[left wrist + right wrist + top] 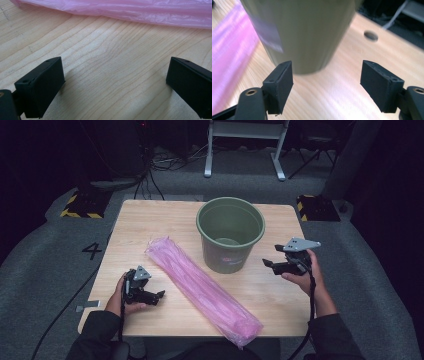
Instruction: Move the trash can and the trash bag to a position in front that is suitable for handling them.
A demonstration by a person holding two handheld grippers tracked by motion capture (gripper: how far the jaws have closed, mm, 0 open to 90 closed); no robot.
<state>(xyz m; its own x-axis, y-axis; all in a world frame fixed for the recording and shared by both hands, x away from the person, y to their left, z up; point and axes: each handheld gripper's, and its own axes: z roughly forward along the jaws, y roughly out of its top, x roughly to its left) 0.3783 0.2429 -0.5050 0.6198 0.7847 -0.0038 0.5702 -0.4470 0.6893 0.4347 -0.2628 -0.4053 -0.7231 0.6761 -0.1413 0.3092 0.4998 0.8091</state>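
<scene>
On the desk [150, 220], pink bag roll [200, 287] lies diagonal just left of green bucket [230, 232], likely its liner. Left hand-held gripper [159, 294], jaws apart, empty, low beside the roll. Right hand-held gripper [272, 256], jaws apart, empty, faces bucket wall, probably to steady it.

Overhead light falls brightly on the table [150, 220] while the surrounding room stays dim. The high view is slightly soft. In the right gripper view the bucket [307, 30] smears with motion blur. The pink bag [125, 11] shows mild sheen.
</scene>
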